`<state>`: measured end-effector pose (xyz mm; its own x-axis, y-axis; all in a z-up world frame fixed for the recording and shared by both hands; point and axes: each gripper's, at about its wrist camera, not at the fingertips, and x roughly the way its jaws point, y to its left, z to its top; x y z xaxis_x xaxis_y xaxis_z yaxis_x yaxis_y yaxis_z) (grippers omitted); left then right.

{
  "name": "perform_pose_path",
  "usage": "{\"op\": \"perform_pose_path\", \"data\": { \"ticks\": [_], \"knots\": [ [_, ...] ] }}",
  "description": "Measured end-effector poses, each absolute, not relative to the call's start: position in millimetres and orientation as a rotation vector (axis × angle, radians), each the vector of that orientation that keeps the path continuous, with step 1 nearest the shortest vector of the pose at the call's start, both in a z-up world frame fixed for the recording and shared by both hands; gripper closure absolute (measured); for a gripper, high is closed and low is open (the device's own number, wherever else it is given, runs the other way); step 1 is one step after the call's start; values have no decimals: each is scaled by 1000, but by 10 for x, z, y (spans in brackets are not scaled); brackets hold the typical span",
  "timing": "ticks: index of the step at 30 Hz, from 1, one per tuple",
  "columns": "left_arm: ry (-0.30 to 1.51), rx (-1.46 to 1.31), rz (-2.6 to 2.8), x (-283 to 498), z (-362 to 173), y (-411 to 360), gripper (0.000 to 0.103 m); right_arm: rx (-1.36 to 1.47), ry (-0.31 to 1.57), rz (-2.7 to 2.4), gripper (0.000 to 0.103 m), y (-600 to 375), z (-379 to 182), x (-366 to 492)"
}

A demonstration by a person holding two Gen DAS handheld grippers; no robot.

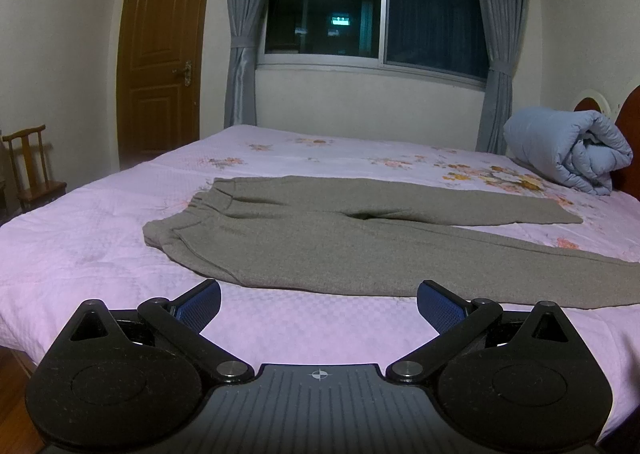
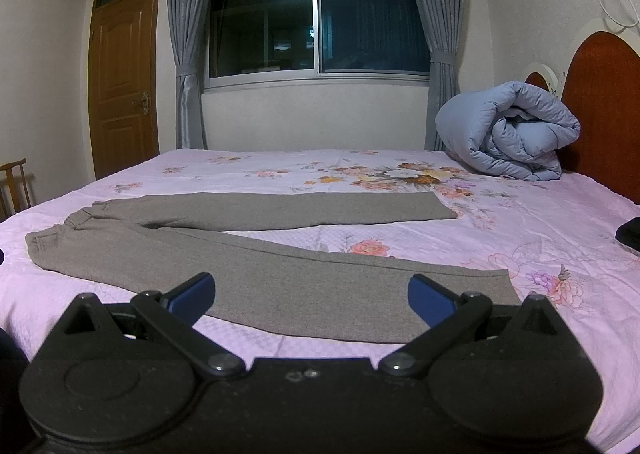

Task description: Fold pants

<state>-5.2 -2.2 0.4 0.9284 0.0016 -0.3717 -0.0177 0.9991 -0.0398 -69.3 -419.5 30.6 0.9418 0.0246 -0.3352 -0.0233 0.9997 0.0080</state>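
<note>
Grey pants [image 1: 320, 250] lie flat on the pink floral bedsheet [image 1: 80, 246], waistband to the left, both legs spread out to the right in a narrow V. My left gripper [image 1: 319, 304] hovers open just short of the near leg's upper part, nothing between its blue pads. In the right wrist view the same pants [image 2: 256, 270] stretch across the bed. My right gripper [image 2: 311, 300] stands open above the near leg close to its cuff end, holding nothing.
A rolled light-blue duvet [image 2: 508, 129] sits by the red-brown headboard [image 2: 600, 113] at the right. A dark object [image 2: 630, 238] lies at the bed's right edge. A wooden chair [image 1: 30, 169] and a door [image 1: 160, 53] stand left, beyond the bed.
</note>
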Motion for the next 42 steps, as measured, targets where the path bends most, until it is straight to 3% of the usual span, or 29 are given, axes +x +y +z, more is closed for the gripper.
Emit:
{"op": "perform_pose_path", "data": {
  "ticks": [42],
  "knots": [
    [390, -48, 9, -3, -65, -12, 0, 1, 344, 24, 6, -4200, 307, -687]
  ]
}}
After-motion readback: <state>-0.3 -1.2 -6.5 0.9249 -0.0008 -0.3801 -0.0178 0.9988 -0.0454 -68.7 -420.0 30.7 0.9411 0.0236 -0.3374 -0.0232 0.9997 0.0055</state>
